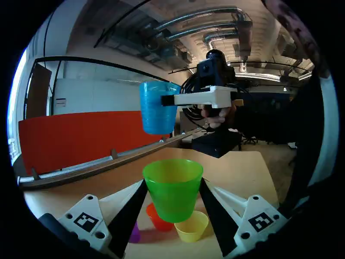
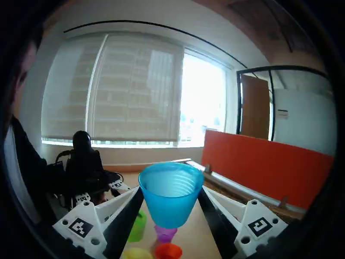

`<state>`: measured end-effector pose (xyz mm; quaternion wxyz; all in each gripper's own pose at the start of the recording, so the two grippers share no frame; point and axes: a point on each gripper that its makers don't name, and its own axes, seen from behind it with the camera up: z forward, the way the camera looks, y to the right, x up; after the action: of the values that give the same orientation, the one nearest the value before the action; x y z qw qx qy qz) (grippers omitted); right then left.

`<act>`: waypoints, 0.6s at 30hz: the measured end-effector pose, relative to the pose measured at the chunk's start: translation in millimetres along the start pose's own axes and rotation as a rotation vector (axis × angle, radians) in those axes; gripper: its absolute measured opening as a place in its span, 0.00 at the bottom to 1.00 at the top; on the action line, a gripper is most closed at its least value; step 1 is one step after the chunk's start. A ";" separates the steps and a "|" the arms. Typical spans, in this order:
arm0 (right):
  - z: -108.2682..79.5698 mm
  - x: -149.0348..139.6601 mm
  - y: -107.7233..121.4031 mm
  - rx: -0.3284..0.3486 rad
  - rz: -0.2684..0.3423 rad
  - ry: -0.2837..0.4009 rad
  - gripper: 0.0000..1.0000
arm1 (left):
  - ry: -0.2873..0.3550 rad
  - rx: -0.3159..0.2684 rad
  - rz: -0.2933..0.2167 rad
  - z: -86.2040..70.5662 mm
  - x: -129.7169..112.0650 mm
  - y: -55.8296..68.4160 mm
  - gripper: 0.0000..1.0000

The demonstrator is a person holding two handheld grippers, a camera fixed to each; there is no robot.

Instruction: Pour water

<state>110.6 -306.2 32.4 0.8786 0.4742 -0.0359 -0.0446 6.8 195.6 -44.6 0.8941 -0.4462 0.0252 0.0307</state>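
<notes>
In the left gripper view a green cup (image 1: pixel 173 190) stands upright between the fingers of my left gripper (image 1: pixel 173 183), which is shut on it. Higher and farther off, a blue cup (image 1: pixel 157 108) hangs upright in my right gripper (image 1: pixel 167 100), held by a hand. The right gripper view has that blue cup (image 2: pixel 171 194) clamped in my right gripper (image 2: pixel 170 190); I cannot tell what is inside it. The green cup (image 2: pixel 137 226) shows low left there, partly behind a finger. Orange (image 1: pixel 157 218), yellow (image 1: pixel 192 225) and purple (image 1: pixel 135 233) cups sit on the table below.
The wooden table (image 1: pixel 241 172) runs along an orange partition (image 1: pixel 77 138) with a rail (image 1: pixel 108 162) at its foot. A person's dark sleeve (image 1: pixel 276 121) reaches in from the right. Bright windows with blinds (image 2: pixel 129 95) lie beyond.
</notes>
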 end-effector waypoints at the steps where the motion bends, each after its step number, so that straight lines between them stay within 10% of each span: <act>1: -0.1 -0.3 -0.1 0.003 0.013 -0.002 0.88 | 0.001 0.001 0.000 0.0 0.5 -0.4 0.84; 18: -1.0 -2.3 0.5 0.013 0.045 -0.006 0.89 | 0.007 0.015 0.003 -1.1 3.9 -5.6 0.84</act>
<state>108.4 -304.9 32.2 0.8761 0.4788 -0.0496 -0.0262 11.1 191.5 -41.1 0.8973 -0.4394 0.0290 0.0304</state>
